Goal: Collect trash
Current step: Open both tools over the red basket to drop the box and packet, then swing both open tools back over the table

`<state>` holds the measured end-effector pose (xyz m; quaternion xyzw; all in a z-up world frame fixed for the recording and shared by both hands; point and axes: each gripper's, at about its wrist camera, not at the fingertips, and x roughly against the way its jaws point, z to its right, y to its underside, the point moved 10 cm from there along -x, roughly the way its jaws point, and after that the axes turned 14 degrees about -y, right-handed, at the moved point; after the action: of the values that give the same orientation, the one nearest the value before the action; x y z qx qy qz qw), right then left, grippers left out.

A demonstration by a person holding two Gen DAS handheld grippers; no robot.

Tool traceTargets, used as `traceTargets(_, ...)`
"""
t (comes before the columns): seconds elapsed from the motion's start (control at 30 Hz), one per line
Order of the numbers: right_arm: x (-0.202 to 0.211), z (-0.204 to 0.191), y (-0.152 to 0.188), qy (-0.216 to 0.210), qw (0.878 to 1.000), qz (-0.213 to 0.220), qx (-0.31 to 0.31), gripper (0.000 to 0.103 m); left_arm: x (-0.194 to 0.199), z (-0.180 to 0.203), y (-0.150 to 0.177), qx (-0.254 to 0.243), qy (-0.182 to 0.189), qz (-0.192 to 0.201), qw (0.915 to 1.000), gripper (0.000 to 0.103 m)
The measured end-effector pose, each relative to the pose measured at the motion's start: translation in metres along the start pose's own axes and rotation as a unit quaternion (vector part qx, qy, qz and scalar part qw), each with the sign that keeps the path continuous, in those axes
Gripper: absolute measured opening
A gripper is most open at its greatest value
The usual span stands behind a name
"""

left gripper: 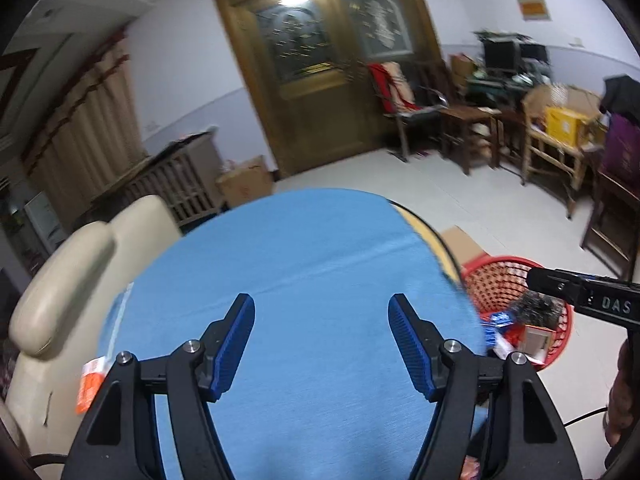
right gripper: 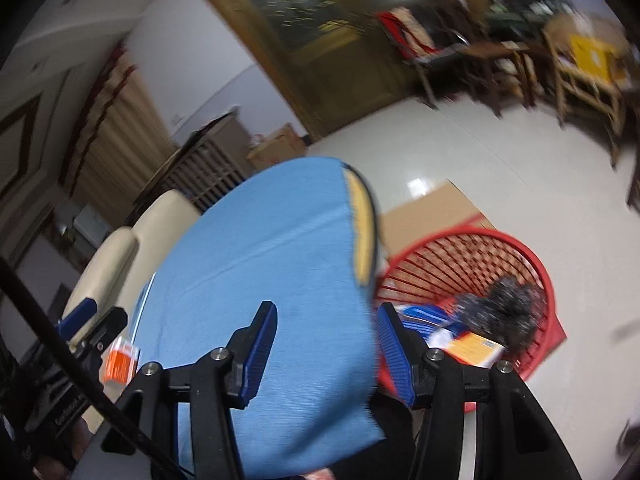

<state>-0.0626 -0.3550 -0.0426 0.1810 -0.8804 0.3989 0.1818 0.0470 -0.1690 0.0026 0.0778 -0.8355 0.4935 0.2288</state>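
Round table under blue cloth (left gripper: 304, 264) mid-frame, wooden double door (left gripper: 320, 64) at top, red mesh basket (right gripper: 536, 264) of trash on floor lower right, orange packet (left gripper: 90, 386) at table's left edge, left gripper (left gripper: 322, 344) and right gripper (right gripper: 326, 350) both spread wide, empty, above cloth.

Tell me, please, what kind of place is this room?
Probably a lived-in room of a home, used partly for storage. It has a large carved wooden door, a round table under a blue cloth beside a cream chair, and wooden chairs piled with boxes along the wall.
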Motion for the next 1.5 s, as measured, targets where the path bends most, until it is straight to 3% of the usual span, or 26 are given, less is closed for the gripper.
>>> traceTargets(0.3, -0.009, -0.138, 0.009, -0.042, 0.989, 0.009, 0.139, 0.058, 0.017, -0.102, 0.02, 0.076, -0.066, 0.002, 0.9949, 0.075)
traceTargets(0.67, -0.019, -0.248, 0.048, -0.082, 0.968, 0.011, 0.236, 0.061, 0.038, -0.164, 0.043, 0.103, -0.117, 0.006, 0.9878, 0.076)
traceTargets(0.87, -0.025, -0.265, 0.06, -0.074, 0.964, 0.01, 0.255, 0.061, 0.043, -0.178, 0.053, 0.11, -0.129, 0.006, 0.9856, 0.077)
traceTargets(1.5, -0.031, -0.25, 0.071, -0.059, 0.968, -0.008, 0.244, 0.061, 0.042, -0.19, 0.072, 0.126, -0.139, -0.009, 0.9822, 0.077)
